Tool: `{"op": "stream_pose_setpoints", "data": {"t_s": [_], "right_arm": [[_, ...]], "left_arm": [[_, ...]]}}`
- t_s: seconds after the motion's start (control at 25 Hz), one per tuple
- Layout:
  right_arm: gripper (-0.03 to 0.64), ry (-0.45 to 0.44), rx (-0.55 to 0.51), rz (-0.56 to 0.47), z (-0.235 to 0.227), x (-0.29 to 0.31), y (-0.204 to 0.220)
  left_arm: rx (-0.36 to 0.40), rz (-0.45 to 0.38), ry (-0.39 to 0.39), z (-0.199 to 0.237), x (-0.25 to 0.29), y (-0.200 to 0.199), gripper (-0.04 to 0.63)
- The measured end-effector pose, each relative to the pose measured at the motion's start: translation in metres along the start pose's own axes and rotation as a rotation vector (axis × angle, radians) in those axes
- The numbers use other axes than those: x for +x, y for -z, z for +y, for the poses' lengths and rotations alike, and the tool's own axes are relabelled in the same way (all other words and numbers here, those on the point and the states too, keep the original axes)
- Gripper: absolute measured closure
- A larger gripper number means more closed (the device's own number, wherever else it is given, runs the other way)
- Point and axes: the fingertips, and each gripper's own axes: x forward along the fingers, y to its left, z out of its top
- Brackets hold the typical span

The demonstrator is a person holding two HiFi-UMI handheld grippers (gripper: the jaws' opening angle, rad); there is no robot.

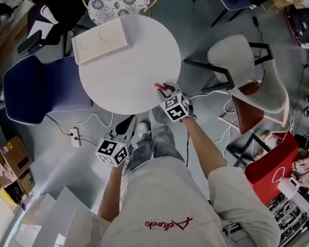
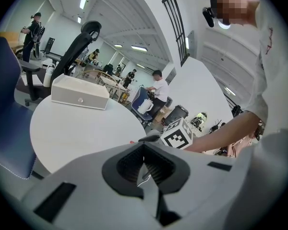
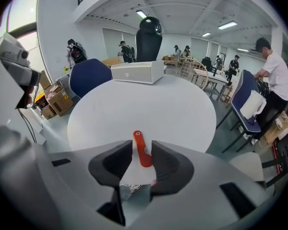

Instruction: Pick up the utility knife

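The slim red utility knife lies at the round white table's near edge. It points straight away between the right claw's parted jaws. The left claw is closed on nothing, farther off.

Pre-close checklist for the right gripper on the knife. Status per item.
1. Utility knife between the right gripper jaws: ok, it lies in the gap.
2. Jaws apart: ok, bare table shows on one side of the handle.
3. Knife centred in the gap: not ok, it lies close to one jaw.
4. Knife resting on the table: ok, near the edge closest to the person.
5. Left gripper out of the way: ok, jaws together, empty, held off the table.
6. Blade retracted: cannot tell.
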Motion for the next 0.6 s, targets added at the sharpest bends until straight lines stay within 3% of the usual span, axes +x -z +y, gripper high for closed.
{"op": "stream_pose_setpoints", "data": {"t_s": [0.16,0.36,0.6], "right_arm": [[0.486,0.011,-0.004,0.005,-0.0008,-0.0001,-0.0006],[0.548,0.023,-0.006,0.021,0.0005,-0.0006,-0.0008],[0.551,0.028,0.035,0.017,0.0006,-0.0005,-0.0015]], "left_arm": [[-0.001,-0.003,0.001,0.0002,0.0022,-0.0018,0.583],[-0.006,-0.002,0.003,-0.0038,0.0028,0.0004,0.583],[-0.012,-0.004,-0.001,-0.0040,0.0017,0.0035,0.583]]}}
